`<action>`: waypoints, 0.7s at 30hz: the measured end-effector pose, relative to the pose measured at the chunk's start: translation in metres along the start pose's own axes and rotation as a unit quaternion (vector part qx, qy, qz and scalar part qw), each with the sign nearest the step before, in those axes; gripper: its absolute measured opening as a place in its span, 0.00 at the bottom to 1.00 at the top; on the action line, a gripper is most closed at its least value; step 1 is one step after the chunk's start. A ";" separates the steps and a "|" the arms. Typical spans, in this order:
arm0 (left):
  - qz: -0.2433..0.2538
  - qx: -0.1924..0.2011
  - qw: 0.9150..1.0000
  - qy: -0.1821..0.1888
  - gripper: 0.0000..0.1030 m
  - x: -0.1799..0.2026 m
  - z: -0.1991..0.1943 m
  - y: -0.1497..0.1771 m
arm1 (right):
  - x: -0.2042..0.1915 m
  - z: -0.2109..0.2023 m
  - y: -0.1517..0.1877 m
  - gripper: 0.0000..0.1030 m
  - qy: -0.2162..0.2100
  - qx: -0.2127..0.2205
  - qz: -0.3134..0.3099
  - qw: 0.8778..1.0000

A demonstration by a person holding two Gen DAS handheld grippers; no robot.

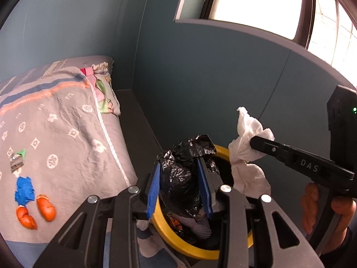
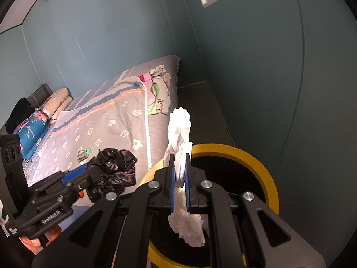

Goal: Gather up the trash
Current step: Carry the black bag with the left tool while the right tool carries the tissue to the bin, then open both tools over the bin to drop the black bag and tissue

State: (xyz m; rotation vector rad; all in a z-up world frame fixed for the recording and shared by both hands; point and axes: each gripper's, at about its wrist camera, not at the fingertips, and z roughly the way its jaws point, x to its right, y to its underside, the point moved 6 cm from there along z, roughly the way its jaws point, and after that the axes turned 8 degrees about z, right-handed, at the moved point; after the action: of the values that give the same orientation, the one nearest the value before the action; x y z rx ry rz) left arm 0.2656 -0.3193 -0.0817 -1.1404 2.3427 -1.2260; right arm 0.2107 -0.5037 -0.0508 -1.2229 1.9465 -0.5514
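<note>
Left gripper [image 1: 180,186] nearest the lens, blue pads clenched on crumpled black plastic bag [image 1: 185,169]; bag bulging above and below the pads, hanging over the mouth of the yellow-rimmed bin [image 1: 169,234]. Inside the bin, at 6 o'clock of the bag: orange-patterned wrapper and pale ribbed scrap, partly hidden. Right gripper [image 1: 256,141] entering from 3 o'clock, jaws fully closed on white tissue wad [image 1: 247,143]; wad drooping just beside the bin rim, at 3 o'clock of the bag. Hand [image 1: 323,210] wrapped round the right gripper's handle at lower right.

Right wrist view: right gripper [image 2: 180,172] pinching the tissue wad [image 2: 180,134], tails sticking up past the tips and trailing down behind the pads, poised over the near rim of the bin [image 2: 271,178]. Left gripper [image 2: 93,172] at 9 o'clock, gripping the black bag [image 2: 113,169] above the grey patterned bedspread [image 2: 107,122]. Small green-and-silver wrapper [image 2: 84,153] lying on the bedspread at 10 o'clock of the bag. Blue and orange toy pieces [image 1: 29,201] on the bedspread at 9 o'clock in the left wrist view.
</note>
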 end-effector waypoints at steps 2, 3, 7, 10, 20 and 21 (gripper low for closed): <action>-0.005 -0.009 1.000 0.009 0.30 0.003 0.010 0.003 | 0.009 0.002 0.001 0.07 0.001 -0.003 0.006 1.000; -0.006 -0.013 1.000 0.012 0.30 0.004 0.015 0.004 | 0.013 0.004 0.002 0.07 0.002 -0.006 0.009 1.000; -0.013 -0.024 1.000 0.015 0.30 0.007 0.030 0.008 | 0.026 0.011 0.005 0.08 0.010 -0.008 0.023 1.000; -0.020 -0.030 0.999 0.022 0.33 0.007 0.037 0.010 | 0.033 0.015 0.006 0.08 0.015 -0.006 0.025 1.000; -0.051 -0.026 0.998 0.027 0.65 -0.012 0.036 0.012 | 0.050 0.011 0.008 0.37 0.040 0.004 0.049 0.998; -0.053 -0.024 0.998 0.025 0.69 -0.014 0.035 0.012 | 0.051 0.010 0.007 0.37 0.042 0.004 0.049 0.998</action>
State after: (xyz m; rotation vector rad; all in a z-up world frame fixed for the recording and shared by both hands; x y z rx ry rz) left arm 0.2875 -0.3251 -0.1141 -1.2785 2.3890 -1.2524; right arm 0.2014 -0.5457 -0.0813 -1.1080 2.0597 -0.5676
